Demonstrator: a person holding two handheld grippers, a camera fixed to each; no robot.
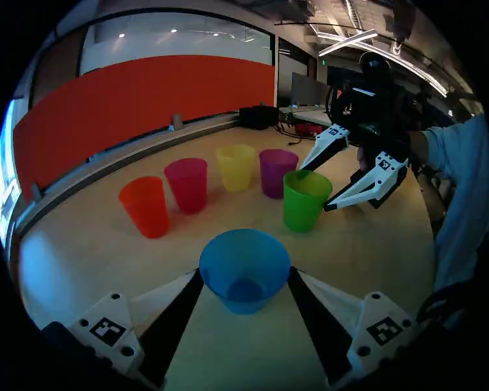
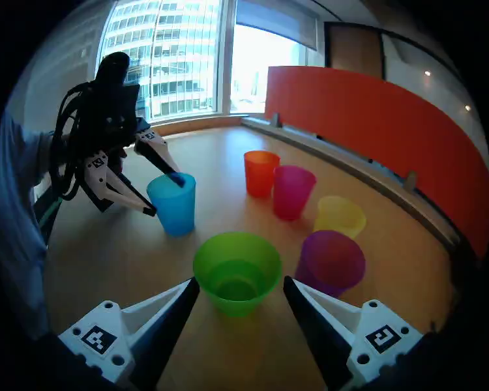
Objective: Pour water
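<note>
Left tool (image 1: pixel 244 271), low over the tabletop (image 1: pixel 375 254), straddles the upright blue cup (image 1: pixel 244 257) at lower centre. Right tool (image 2: pixel 239 281), sloping downward, likewise straddles the green cup (image 2: pixel 237 260); both spread wide, actual grip indiscernible.

Daylight is admitted through blown-out windows (image 2: pixel 257 58); ceiling strip lights (image 1: pixel 349 42) are lit. Soft shadows are cast on the tabletop (image 1: pixel 375 247); edges are bent.
</note>
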